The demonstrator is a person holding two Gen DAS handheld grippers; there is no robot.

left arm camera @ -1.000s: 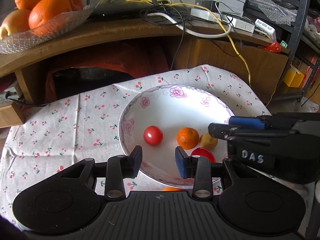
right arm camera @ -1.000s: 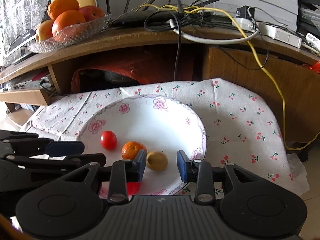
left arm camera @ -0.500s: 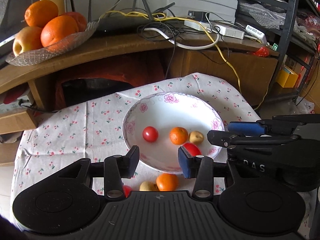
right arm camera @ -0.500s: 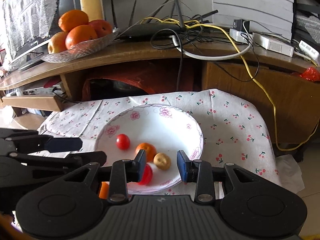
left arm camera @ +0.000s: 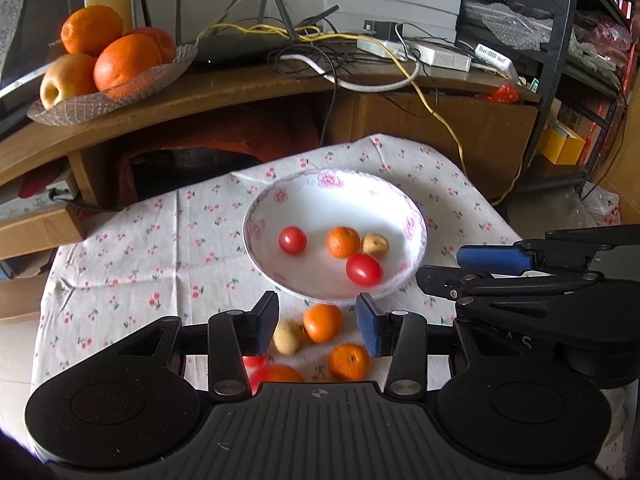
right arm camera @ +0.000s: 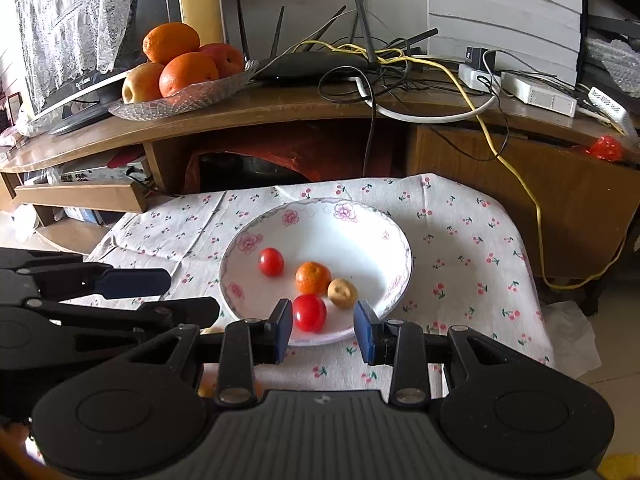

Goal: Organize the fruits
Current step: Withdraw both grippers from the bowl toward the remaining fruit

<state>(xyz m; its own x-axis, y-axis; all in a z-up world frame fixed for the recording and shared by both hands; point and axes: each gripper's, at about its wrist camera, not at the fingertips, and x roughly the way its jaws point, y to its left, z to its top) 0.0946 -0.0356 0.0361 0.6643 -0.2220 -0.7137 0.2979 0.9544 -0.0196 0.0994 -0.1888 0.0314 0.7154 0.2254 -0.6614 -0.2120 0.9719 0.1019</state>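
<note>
Left gripper: the left gripper (left arm camera: 317,323) hangs above the near fruits with jaws apart and nothing between them.
Right gripper: the right gripper (right arm camera: 323,331) has its jaws apart too and carries nothing; it is over the near rim of the bowl.
Fruit in bowl: the white flowered bowl (left arm camera: 416,224) contains two cherry tomatoes (left arm camera: 363,268), one small mandarin (left arm camera: 343,242) and one small brown fruit (left arm camera: 375,244), the last two touching.
Fruit on cloth: near the bowl, on the cloth, lie two mandarins (left arm camera: 322,323), a brown fruit (left arm camera: 288,337) and something red, half hidden by the gripper body.
Handling: I judge all of it light and round, so it rolls easily. The tomatoes look smooth and soft, so a gentle squeeze across the middle is best. The mandarin peel seems to give better hold.
Surface: a cherry-print tablecloth (left arm camera: 132,268), a little wrinkled, covers a small table.
Room: behind is a wooden shelf (right arm camera: 280,108) with a glass dish of oranges and apples (right arm camera: 180,68), a router and many cables.
</note>
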